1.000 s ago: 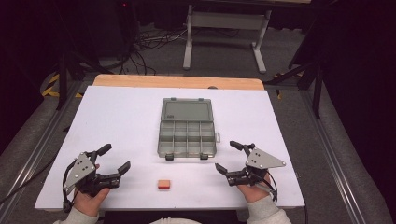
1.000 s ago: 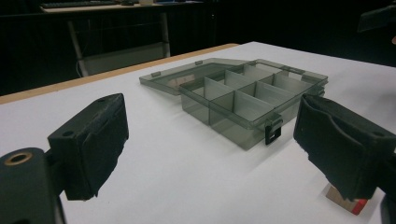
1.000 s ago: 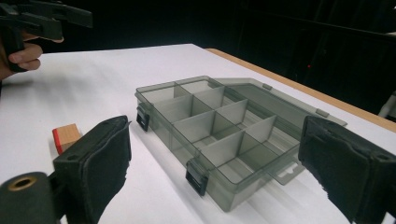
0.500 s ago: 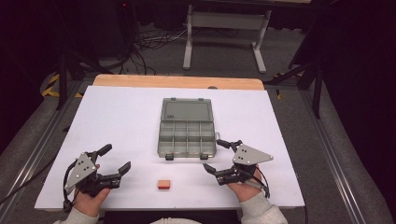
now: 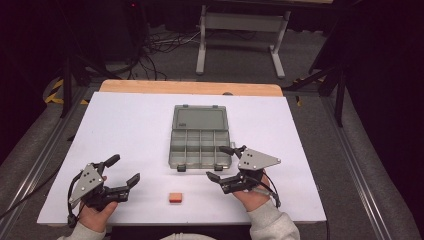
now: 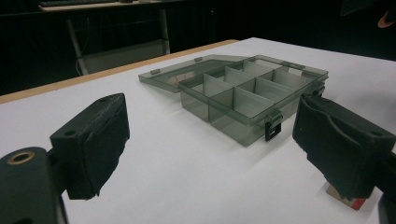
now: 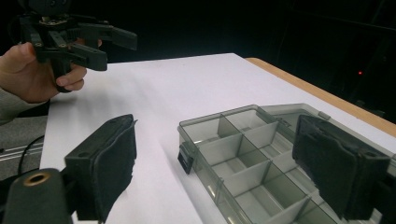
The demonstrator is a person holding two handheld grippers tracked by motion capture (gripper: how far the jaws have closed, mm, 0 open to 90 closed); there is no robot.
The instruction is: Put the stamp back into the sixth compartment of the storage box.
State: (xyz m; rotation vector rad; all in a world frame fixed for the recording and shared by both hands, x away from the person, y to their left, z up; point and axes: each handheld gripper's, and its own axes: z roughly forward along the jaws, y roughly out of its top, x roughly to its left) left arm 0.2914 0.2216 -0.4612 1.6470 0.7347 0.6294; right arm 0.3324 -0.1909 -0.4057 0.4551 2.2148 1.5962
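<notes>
Both jaws of my left gripper (image 5: pixel 119 170) stand spread wide with nothing between them, and both jaws of my right gripper (image 5: pixel 220 163) are spread wide too, also holding nothing. From the high view I see the left gripper at about 7 o'clock on the white table (image 5: pixel 130 130), held in the left hand (image 5: pixel 92 216), its jaws pointing toward 2 o'clock. The right gripper is at about 5 o'clock, held in the right hand (image 5: pixel 252 196), with its jaws pointing toward 9 o'clock; its upper jaw lies over the near right corner of the grey compartment box (image 5: pixel 200 137), but I cannot tell if it touches it. The box sits near the middle of the table, its lid (image 5: pixel 200 119) opened flat toward 12 o'clock, and the compartments I can see look empty. A small orange block (image 5: pixel 175 198) lies on the table at 6 o'clock, between my two grippers and apart from the box. In the left gripper view the box (image 6: pixel 252 93) is ahead between the jaws, and the block (image 6: pixel 348 198) shows partly behind the right jaw. In the right gripper view the box (image 7: pixel 243 158) is close below the jaws, and the left gripper (image 7: pixel 105 44) is farther off at 11 o'clock.
</notes>
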